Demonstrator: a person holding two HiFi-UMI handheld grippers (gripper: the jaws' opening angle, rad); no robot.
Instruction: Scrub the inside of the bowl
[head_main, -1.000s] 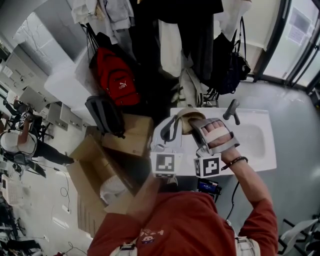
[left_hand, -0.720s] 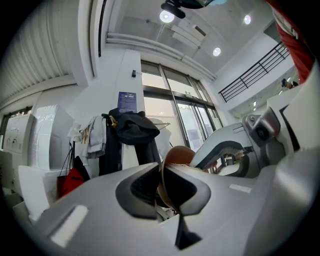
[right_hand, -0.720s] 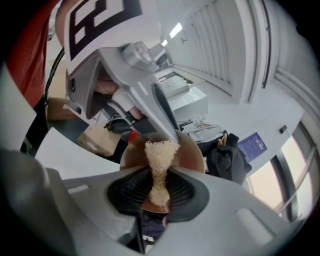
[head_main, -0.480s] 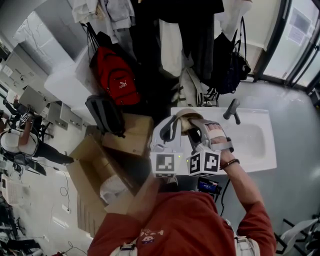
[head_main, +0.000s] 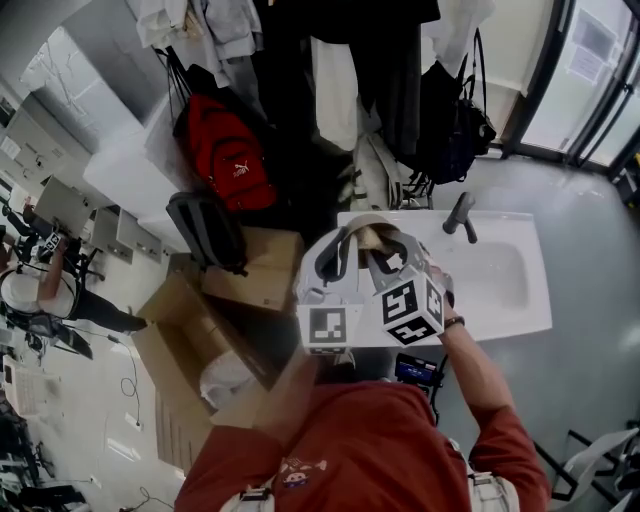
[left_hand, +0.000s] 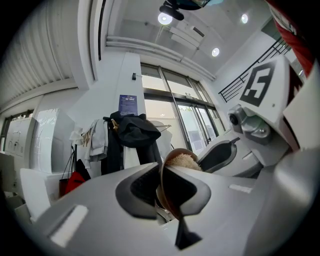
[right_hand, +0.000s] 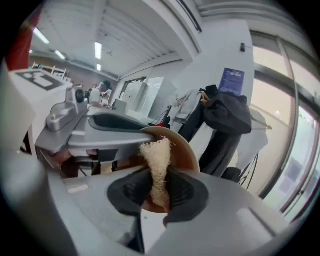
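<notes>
Mid-scrub by the white sink (head_main: 505, 275), I reckon: left gripper (left_hand: 162, 190) clamps the rim of the brown round bowl (right_hand: 184, 150), right gripper (right_hand: 159, 195) pinches a pale fibrous scrubber (right_hand: 156, 155) inside it. Next, sweep round the wall.

Brown bowl (right_hand: 187, 152); pale straw-coloured scrubber (right_hand: 157, 160); white sink (head_main: 535, 300); red backpack (head_main: 225, 150); red top (head_main: 370, 450) on the person; tan cardboard box (head_main: 265, 262).

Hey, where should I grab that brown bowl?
Pinch the bowl by its thin rim, one jaw inside and one outside, coming from the near side. It stands tilted on edge, and the left tool clamps it so.
</notes>
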